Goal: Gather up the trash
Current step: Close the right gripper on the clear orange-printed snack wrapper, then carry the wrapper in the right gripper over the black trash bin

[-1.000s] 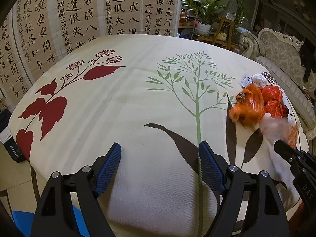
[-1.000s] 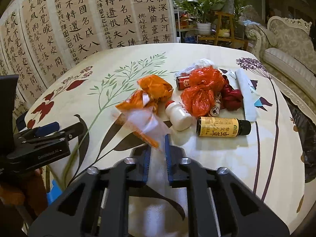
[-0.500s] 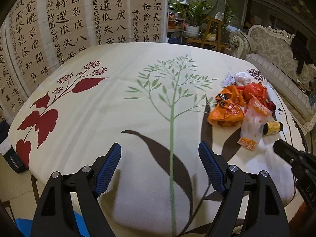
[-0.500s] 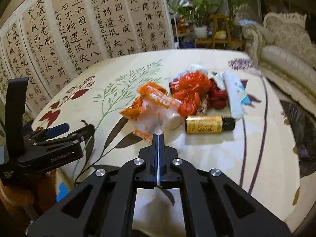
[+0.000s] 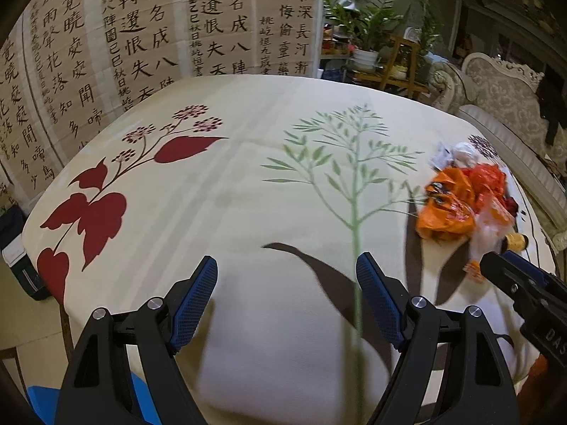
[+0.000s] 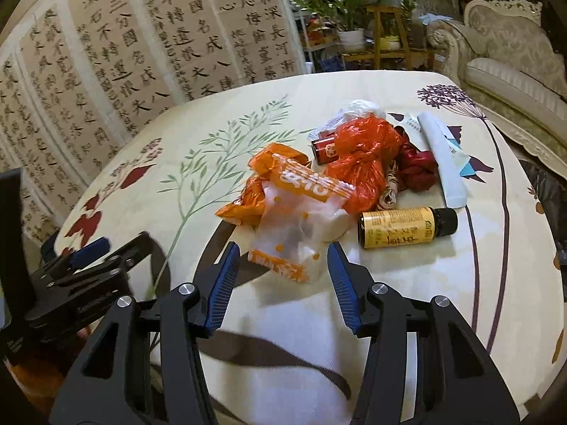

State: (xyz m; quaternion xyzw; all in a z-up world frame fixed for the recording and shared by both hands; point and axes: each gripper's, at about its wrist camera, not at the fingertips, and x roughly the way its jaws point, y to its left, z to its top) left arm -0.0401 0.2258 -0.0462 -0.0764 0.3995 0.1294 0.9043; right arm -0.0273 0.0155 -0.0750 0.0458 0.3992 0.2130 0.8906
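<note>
While left gripper (image 5: 286,285) hangs wide apart over bare tablecloth (image 5: 248,184), right gripper (image 6: 283,269) jaws opening, clear wrapper (image 6: 297,237) loose at 12 o'clock. Trash pile: two orange bags (image 6: 255,191), one brown bottle (image 6: 400,228) at 1 o'clock.

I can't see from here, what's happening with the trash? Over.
Right gripper opening, clear wrapper released on trash pile. Left gripper open, empty. Nothing blocking.

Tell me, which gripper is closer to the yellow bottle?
Right. The right gripper is just in front of the yellow bottle, jaws opening; the left gripper is far off to its left.
</note>
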